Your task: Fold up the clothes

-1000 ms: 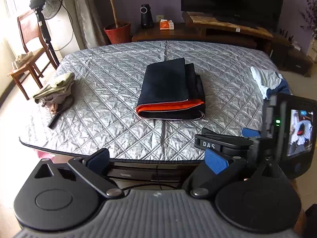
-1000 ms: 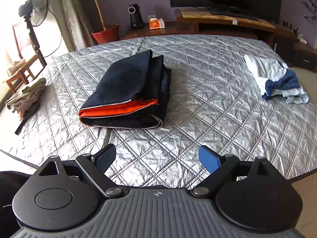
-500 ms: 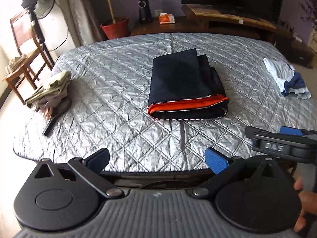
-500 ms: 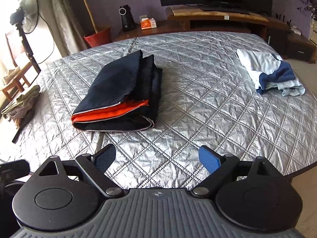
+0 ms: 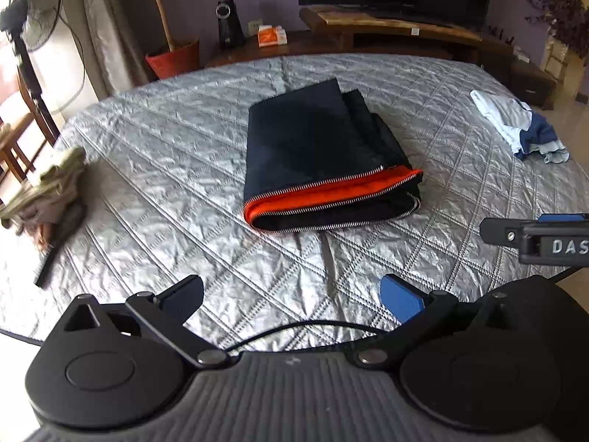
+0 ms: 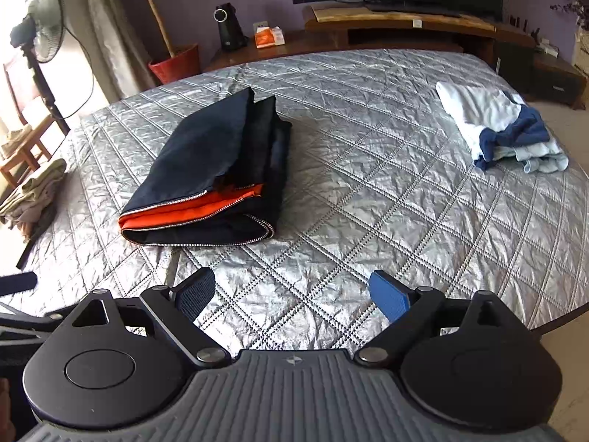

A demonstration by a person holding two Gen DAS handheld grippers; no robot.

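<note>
A folded dark navy jacket (image 5: 320, 154) with an orange lining and a silver zipper lies in the middle of the quilted silver table cover (image 5: 184, 169). In the right wrist view the same jacket (image 6: 210, 173) sits left of centre. My left gripper (image 5: 292, 294) is open and empty above the table's near edge, a short way in front of the jacket. My right gripper (image 6: 292, 294) is open and empty too, to the right of the jacket. Part of the right gripper (image 5: 537, 235) shows at the right edge of the left wrist view.
A white and blue pile of clothes (image 6: 504, 129) lies at the table's right side. An olive and brown pile (image 5: 48, 188) sits at the left edge. Behind the table are a TV bench (image 5: 397, 33), a potted plant (image 5: 173, 59), a standing fan (image 5: 29, 14) and a wooden chair.
Both grippers have moved forward over the table's near edge toward the jacket, which now looks larger. The right gripper has shifted to the right edge of the left wrist view. Both stay open.
</note>
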